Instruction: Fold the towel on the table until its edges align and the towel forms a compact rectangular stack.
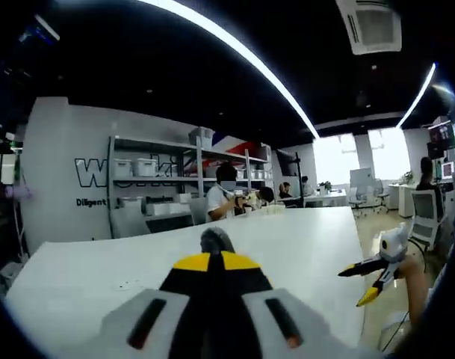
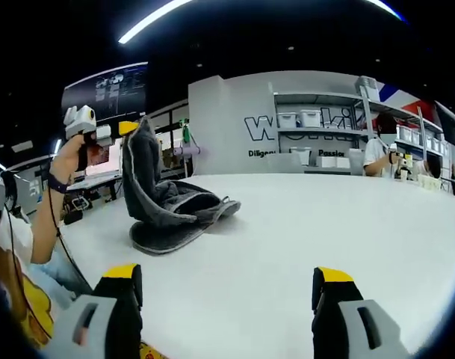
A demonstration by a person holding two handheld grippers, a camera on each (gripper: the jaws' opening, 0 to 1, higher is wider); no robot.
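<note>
A dark grey towel (image 2: 167, 202) lies bunched on the white table (image 2: 324, 217), with one corner pulled up into a tall peak. My left gripper (image 2: 126, 127), held in a hand, is shut on that raised corner. In the left gripper view the yellow-tipped jaws of the left gripper (image 1: 216, 260) meet on a small grey fold of the towel (image 1: 216, 239). My right gripper (image 2: 227, 280) stands open low over the table's near side, a good way short of the towel, nothing between its jaws. The right gripper (image 1: 365, 283) also hangs past the table's right edge, jaws apart.
Shelves with white bins (image 2: 309, 120) line the back wall, and a seated person (image 2: 376, 153) works beyond the table's far edge. The holder's arm (image 2: 51, 209) is at the table's left edge. An office chair (image 1: 425, 213) and desks stand off to the right.
</note>
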